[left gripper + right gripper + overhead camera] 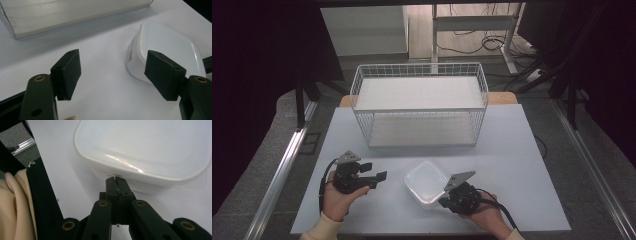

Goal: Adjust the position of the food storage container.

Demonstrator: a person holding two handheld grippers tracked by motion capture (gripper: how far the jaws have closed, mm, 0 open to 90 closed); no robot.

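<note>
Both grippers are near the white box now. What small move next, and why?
Probably open the right gripper: its jaws are pressed together just short of the white box, so they cannot take its rim. The left gripper is already open, with the box beyond its jaws. The wire rack stands behind.

Container cropped at frame edge

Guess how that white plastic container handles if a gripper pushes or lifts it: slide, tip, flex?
The white container looks thin-walled and translucent, so probably light. Its low, wide shape on the table suggests it slides rather than tips. The glossy surface may be slippery, and the walls might flex when pinched.
</note>
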